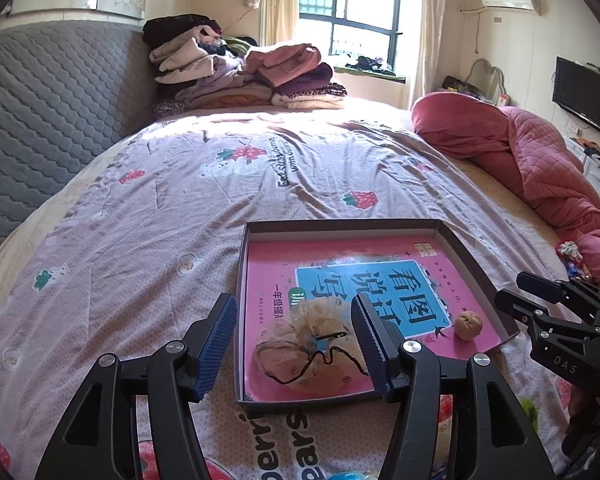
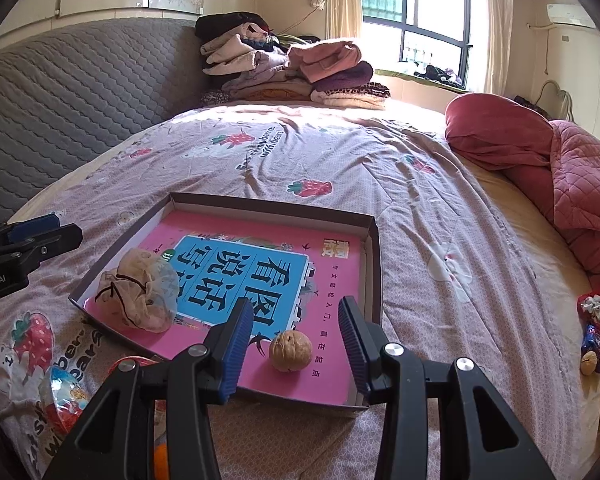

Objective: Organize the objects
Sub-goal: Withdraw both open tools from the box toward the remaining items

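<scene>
A shallow dark box [image 1: 342, 223] [image 2: 374, 248] lies on the bed with a pink and blue book [image 1: 380, 280] [image 2: 252, 272] flat inside it. On the book lie a beige mesh pouch with a dark drawstring [image 1: 308, 348] [image 2: 140, 296] and a walnut [image 1: 468, 325] [image 2: 291, 350]. My left gripper [image 1: 294, 344] is open and empty, its jaws standing either side of the pouch, above it. My right gripper [image 2: 292, 348] is open and empty, its jaws either side of the walnut. Each gripper shows at the edge of the other's view [image 1: 556, 320] [image 2: 28, 248].
The bed has a strawberry-print cover [image 1: 220, 200]. Folded clothes [image 1: 252, 76] are piled at the far side, a red quilt [image 1: 540, 160] lies right. Small wrapped items [image 2: 594, 336] lie at the right edge, a shiny wrapped object [image 2: 64, 392] and something orange [image 2: 161, 460] near the front.
</scene>
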Motion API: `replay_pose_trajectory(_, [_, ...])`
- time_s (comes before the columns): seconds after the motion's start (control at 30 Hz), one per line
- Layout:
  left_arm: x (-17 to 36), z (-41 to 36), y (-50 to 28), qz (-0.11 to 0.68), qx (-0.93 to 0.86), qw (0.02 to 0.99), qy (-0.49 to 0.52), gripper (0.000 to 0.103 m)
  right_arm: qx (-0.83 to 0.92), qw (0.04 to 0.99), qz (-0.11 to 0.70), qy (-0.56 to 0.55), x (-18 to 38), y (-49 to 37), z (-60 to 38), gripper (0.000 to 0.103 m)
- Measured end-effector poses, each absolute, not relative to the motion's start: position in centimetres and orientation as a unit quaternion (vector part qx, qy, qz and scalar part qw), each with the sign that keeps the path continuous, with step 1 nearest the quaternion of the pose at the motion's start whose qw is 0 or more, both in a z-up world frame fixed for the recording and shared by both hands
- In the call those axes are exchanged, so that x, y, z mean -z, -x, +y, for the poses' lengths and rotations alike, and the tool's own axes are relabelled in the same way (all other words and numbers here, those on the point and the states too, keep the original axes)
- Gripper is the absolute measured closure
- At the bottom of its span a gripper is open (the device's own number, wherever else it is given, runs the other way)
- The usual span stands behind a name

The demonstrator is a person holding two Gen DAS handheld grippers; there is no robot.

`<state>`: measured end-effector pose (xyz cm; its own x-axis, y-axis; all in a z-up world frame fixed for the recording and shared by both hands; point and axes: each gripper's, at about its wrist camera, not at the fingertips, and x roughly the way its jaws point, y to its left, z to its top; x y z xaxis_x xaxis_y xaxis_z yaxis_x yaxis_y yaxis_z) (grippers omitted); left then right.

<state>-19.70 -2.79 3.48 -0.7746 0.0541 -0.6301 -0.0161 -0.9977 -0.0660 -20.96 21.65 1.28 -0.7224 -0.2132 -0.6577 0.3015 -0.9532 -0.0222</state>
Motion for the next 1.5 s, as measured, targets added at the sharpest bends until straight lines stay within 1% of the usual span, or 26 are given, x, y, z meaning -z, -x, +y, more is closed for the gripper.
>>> replay_pose_trajectory(0.03, [-3.7,-2.8,19.5,-0.029,-0.942,0.020,0.334,0.038,0.926,0.141,0.062,-0.344,-1.5,20.8,21.7,0.059])
replay_pose_trajectory(0.1, [-4.1,-2.6,19.1,-0.030,-0.943,0.023,0.331,0.037,0.927,0.146,0.058,-0.341,-1.8,20.3,21.6,0.059])
replay_pose_trajectory(0.43, [-5.1,-1.6,16.8,-0.011,-0.946,0.026,0.324,0.036,0.935,0.151,0.051,-0.316,-3.7,17.8,21.7,0.058])
replay_pose_trajectory(0.63, [-5.2,-1.6,15.3,-0.017,-0.946,0.024,0.323,0.036,0.939,0.150,0.041,-0.305,-4.3,16.0,22.6,0.058])
replay_pose_trajectory(0.87, [-4.5,-0.9,13.2,-0.018,-0.943,0.031,0.330,0.036,0.945,0.147,0.031,-0.290,-4.9,13.2,24.0,0.058])
replay_pose_trajectory(1.17, [-2.5,-0.6,10.6,-0.026,-0.933,0.032,0.356,0.036,0.947,0.159,0.046,-0.277,-5.3,10.2,23.5,0.058])
replay_pose_trajectory(1.5, [-2.1,0.9,7.8,-0.024,-0.928,0.042,0.370,0.036,0.944,0.165,0.050,-0.281,-4.9,7.3,23.3,0.058])
